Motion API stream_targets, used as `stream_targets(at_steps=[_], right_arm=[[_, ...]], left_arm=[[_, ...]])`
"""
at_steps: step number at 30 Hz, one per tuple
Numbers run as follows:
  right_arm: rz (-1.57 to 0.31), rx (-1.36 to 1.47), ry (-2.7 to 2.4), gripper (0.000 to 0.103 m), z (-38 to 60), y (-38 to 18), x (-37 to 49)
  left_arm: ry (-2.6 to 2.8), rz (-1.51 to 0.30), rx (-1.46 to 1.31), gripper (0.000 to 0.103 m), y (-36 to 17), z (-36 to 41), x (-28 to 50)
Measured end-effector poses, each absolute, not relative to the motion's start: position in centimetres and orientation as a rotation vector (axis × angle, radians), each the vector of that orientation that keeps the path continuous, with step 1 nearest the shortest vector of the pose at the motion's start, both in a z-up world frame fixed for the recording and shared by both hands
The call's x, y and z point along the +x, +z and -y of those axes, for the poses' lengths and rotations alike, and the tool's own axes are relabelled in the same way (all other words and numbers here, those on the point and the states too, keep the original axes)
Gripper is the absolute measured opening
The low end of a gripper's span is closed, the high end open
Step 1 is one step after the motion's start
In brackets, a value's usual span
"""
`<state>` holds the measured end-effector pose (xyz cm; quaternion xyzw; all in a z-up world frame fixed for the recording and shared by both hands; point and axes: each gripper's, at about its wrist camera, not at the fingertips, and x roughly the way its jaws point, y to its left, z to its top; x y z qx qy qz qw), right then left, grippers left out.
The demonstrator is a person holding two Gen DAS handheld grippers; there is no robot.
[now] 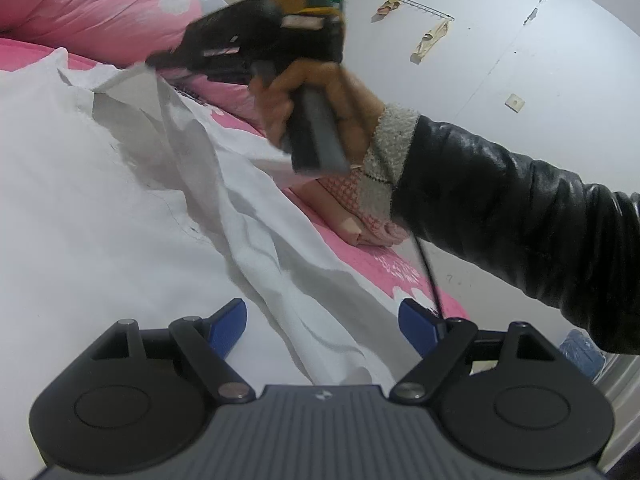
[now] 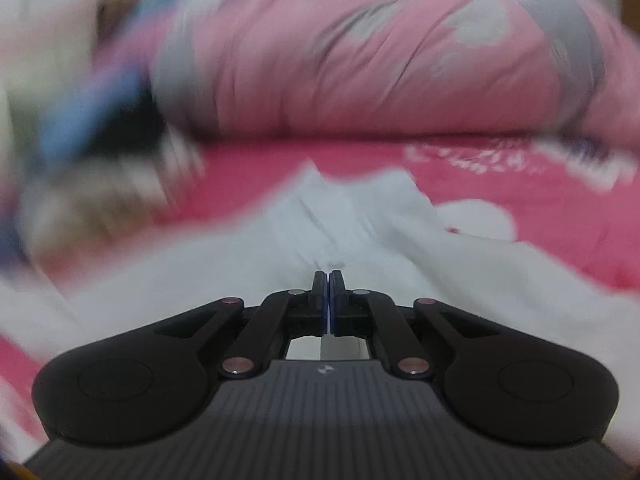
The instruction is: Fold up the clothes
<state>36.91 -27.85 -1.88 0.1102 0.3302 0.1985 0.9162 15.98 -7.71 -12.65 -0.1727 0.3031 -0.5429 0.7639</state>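
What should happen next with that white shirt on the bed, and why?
Probably carry the lifted edge across the white shirt to fold it: the right gripper is shut on a bit of its cloth and holds it raised, while the left gripper hangs open above it, gripping nothing.

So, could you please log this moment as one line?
left gripper: open, empty | right gripper: shut on white garment | bed sheet: pink
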Motion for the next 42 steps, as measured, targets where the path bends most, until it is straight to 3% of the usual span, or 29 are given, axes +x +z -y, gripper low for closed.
stream_targets(at_steps=[4,8,11,12,15,18,24,31,32,34,37,42], right_arm=[[-0.761,0.458,0.488,0.000,29.0,-3.3,38.7],[-0.960,0.153,0.504,0.003,24.0,-6.1,38.8],[-0.982,-0.101,0.498,0.003,20.8,-7.0,37.7],[-0.968,-0.165,0.503,0.007,19.9,-6.7,37.3],[-0.919,-0.269,0.504,0.034,19.2,-4.4,36.7],[-0.855,-0.265,0.487,0.041,19.3,-2.3,37.5],[-0.796,-0.226,0.375,0.040,18.7,-2.0,42.7],[-0.917,-0.215,0.279,0.037,17.9,-6.8,47.2],[-0.926,-0.194,0.265,0.035,18.2,-7.3,47.4],[-0.919,-0.076,0.251,0.014,19.6,-7.6,47.5],[-0.911,0.124,0.244,0.005,22.2,-7.8,47.5],[-0.811,0.409,0.303,0.004,25.5,-7.1,46.7]], left_arm=[[-1.180,-0.659,-0.377,0.084,-12.7,7.7,16.0],[-1.181,-0.660,-0.379,0.084,-12.7,7.7,15.9],[-1.162,-0.652,-0.395,0.084,-12.6,7.7,16.0],[-1.155,-0.650,-0.400,0.084,-12.6,7.7,16.0],[-1.156,-0.651,-0.401,0.084,-12.7,7.7,15.9],[-1.156,-0.652,-0.402,0.084,-12.5,7.8,15.9],[-1.155,-0.659,-0.404,0.085,-12.6,7.9,16.1],[-1.162,-0.662,-0.414,0.085,-12.8,7.8,16.0],[-1.163,-0.661,-0.415,0.085,-12.8,7.8,16.0],[-1.163,-0.661,-0.415,0.085,-12.7,7.8,15.9],[-1.162,-0.660,-0.415,0.086,-12.7,7.8,15.8],[-1.161,-0.658,-0.414,0.086,-12.8,7.8,15.6]])
